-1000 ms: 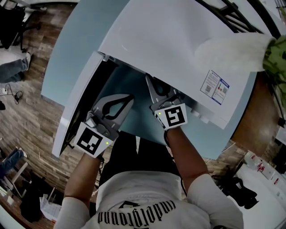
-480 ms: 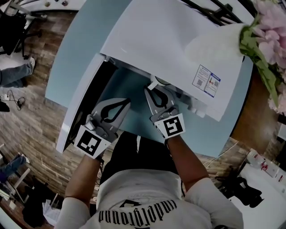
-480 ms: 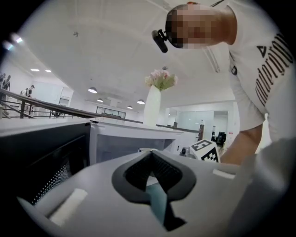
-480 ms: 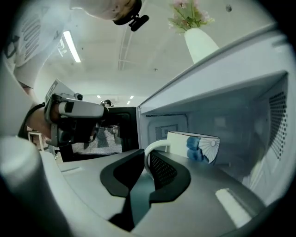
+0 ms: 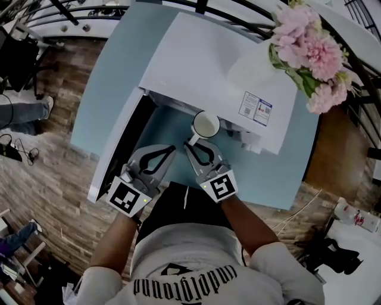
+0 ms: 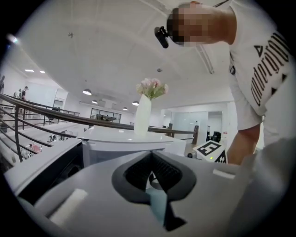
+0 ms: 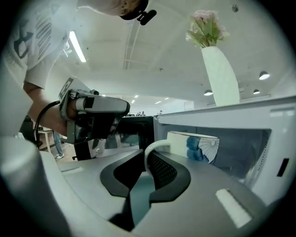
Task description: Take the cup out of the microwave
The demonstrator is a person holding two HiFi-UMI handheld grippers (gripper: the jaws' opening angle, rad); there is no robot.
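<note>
A round pale-blue counter stands on a wood-plank floor, with a dark railing behind it. In the head view a white microwave sits on the counter, its door swung open to the left. A white vase of pink flowers stands on top of it, and a white-and-blue sticker there has print too small to read. The cup is at the microwave's mouth, just past the front edge and above the counter. The right gripper has it by the handle, and the left gripper is just beside, touching nothing. In the left gripper view the left gripper's 2 jaws meet at the tips with nothing between them, and the vase rises beyond. The shirt print cannot be read. In the right gripper view the right gripper's jaws are clamped on the handle of the cup, which is white with a blue fan pattern. The open cavity lies behind it.
</note>
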